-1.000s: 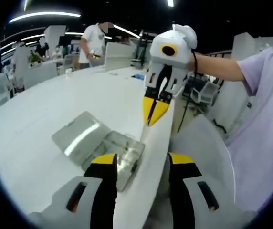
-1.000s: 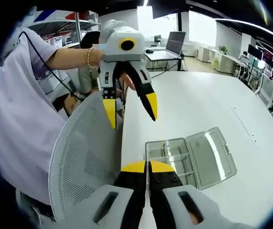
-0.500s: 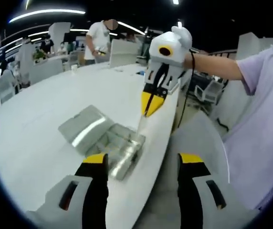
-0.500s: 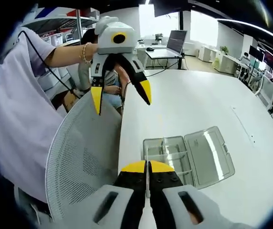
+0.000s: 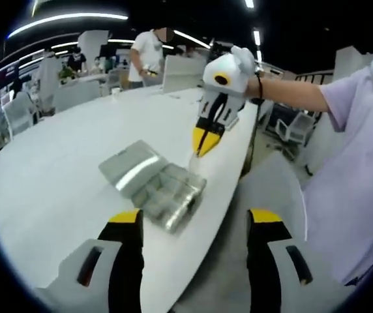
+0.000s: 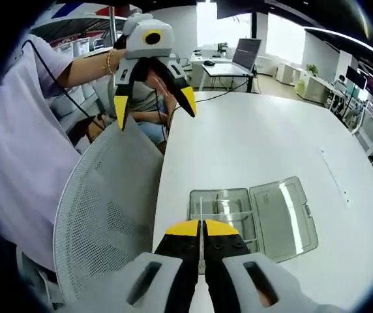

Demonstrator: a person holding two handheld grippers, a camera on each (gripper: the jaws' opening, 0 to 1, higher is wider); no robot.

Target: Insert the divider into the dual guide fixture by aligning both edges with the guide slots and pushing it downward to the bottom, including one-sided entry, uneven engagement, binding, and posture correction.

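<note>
In the left gripper view, my left gripper [image 5: 195, 218], grey with yellow-tipped black jaws, rises from 6 o'clock with its jaws spread wide and nothing between them. Just beyond the tips, near centre, sits the clear plastic compartment box [image 5: 167, 191] with its hinged lid [image 5: 129, 168] folded open flat toward 10 o'clock. It rests on the large white rounded table [image 5: 69, 156], close to the table's edge. I take this box to be the dual guide fixture.

At about 1 o'clock, my right gripper [image 5: 203, 144] hangs tip-down over the near corner of the box, jaws pressed together. They pinch a thin clear plastic divider [image 5: 192, 158], a faint sliver running from the tips down toward the box rim. I cannot tell whether its lower edge touches the box.

In the right gripper view, that gripper [image 6: 200, 229] comes up from 6 o'clock, jaws closed on the divider [image 6: 200, 212], seen edge-on as a pale line. The box [image 6: 222, 207] lies just beyond, lid [image 6: 284, 215] open toward 3 o'clock. The left gripper [image 6: 154, 98] hangs at 11 o'clock over a grey mesh chair back [image 6: 105, 195], well apart from the box.

My judgement: the divider is held and poised above the box, but not seated. Aligning both edges with the slots and pushing down to the bottom are left.
</note>
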